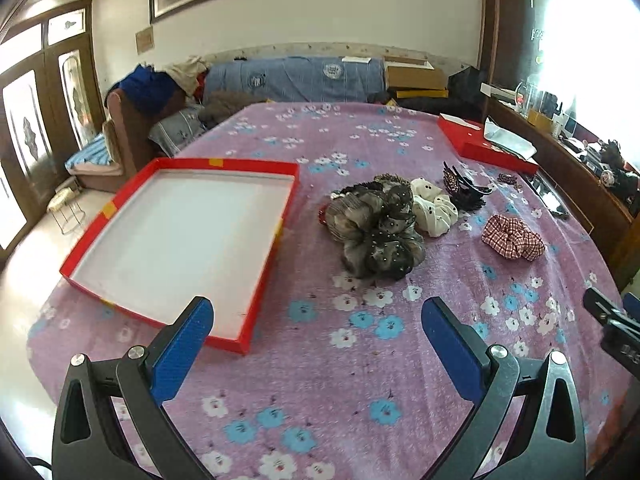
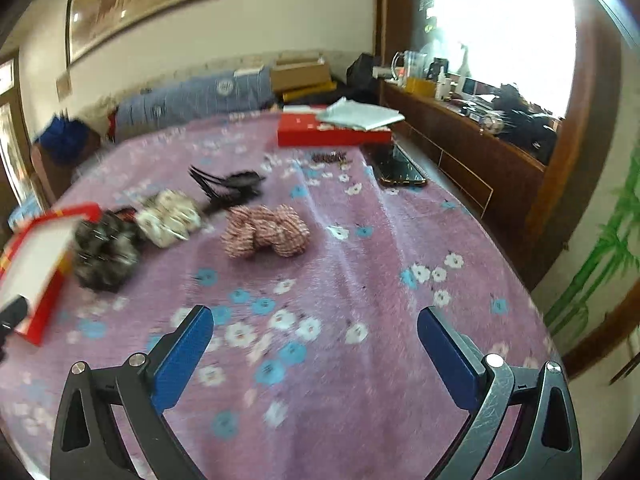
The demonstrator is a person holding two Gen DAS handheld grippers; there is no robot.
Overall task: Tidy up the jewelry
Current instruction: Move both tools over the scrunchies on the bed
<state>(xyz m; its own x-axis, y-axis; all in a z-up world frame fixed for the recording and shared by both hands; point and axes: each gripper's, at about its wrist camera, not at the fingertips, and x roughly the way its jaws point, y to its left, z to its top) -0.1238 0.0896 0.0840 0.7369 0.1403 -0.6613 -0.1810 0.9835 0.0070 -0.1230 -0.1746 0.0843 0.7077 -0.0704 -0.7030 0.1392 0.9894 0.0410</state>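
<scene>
A shallow red box with a white inside lies on the purple flowered cloth, left of a heap of hair accessories. The heap holds grey-black gauze scrunchies, a white spotted scrunchie, black claw clips and, apart to the right, a red checked scrunchie. My left gripper is open and empty, near the box's near corner. My right gripper is open and empty, short of the checked scrunchie. The dark scrunchies, white scrunchie, clips and box appear blurred there.
A second red box with pale paper on it sits at the far right of the cloth, with a small beaded piece and a phone beside it. A wooden sideboard runs along the right. A sofa stands behind.
</scene>
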